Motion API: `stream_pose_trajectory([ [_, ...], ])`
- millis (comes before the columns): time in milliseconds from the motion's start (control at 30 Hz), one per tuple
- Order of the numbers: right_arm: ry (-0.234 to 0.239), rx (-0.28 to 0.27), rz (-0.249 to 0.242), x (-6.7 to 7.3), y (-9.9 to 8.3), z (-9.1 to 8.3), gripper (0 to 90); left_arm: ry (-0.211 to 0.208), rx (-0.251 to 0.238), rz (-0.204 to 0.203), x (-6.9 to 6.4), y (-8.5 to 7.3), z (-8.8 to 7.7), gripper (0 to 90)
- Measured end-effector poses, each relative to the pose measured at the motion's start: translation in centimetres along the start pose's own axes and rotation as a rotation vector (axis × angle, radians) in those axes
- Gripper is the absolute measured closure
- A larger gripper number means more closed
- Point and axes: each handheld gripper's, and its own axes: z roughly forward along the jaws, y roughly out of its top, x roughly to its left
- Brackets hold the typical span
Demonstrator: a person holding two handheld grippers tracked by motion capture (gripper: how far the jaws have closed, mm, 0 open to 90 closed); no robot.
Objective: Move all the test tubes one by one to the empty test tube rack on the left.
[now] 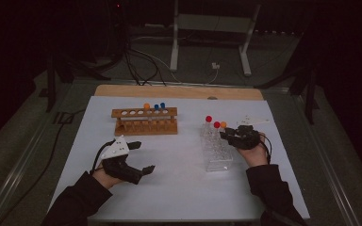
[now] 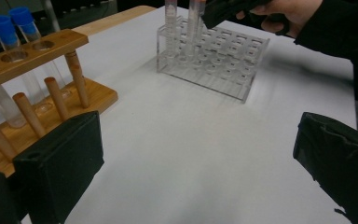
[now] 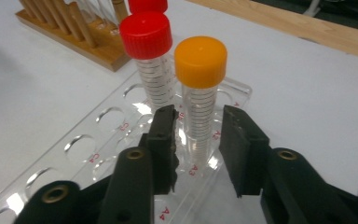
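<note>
step: grasping orange tube [image 3: 200, 93] in clear rack [image 3: 98, 140] | right gripper [image 3: 198, 140]: jaws narrowed around it, gaps visible (not gripping) | left gripper [image 2: 191, 168]: wide open, empty | next: close, lift straight

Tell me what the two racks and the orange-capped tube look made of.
Clear rack: probably acrylic, glossy and see-through. Far rack: wood, with visible grain and dowel pegs. Orange-capped tube: seemingly clear plastic with printed graduations; its cap looks like smooth matte plastic.
</note>
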Motion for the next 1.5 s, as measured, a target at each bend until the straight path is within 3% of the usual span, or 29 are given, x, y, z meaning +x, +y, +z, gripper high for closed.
stream_pose_trajectory([
  [200,0.002,-0.008,-0.011,0.2,0.1,0.2,70.9,0.0,0.002,0.004,0.0,0.0,0.0,2.4],
  [500,-0.036,-0.018,-0.035,0.5,0.3,0.1,74.8,0.002,-0.002,-0.007,0.1,0.0,-0.1,2.4],
  [700,-0.065,-0.039,-0.062,1.1,1.3,-1.2,75.0,0.001,0.002,-0.007,0.0,0.0,0.0,2.4],
  [1167,-0.102,-0.11,-0.068,1.9,3.0,-5.2,75.0,-0.005,-0.001,0.0,0.0,0.2,-0.1,2.4],
  [1300,-0.077,-0.129,-0.067,2.4,3.4,-6.4,75.0,-0.009,-0.003,0.001,-0.1,0.3,-0.1,2.4],
  [1500,0.006,-0.135,-0.084,4.5,3.7,-6.8,75.0,-0.018,-0.005,0.006,-0.4,0.6,-0.2,2.4],
])
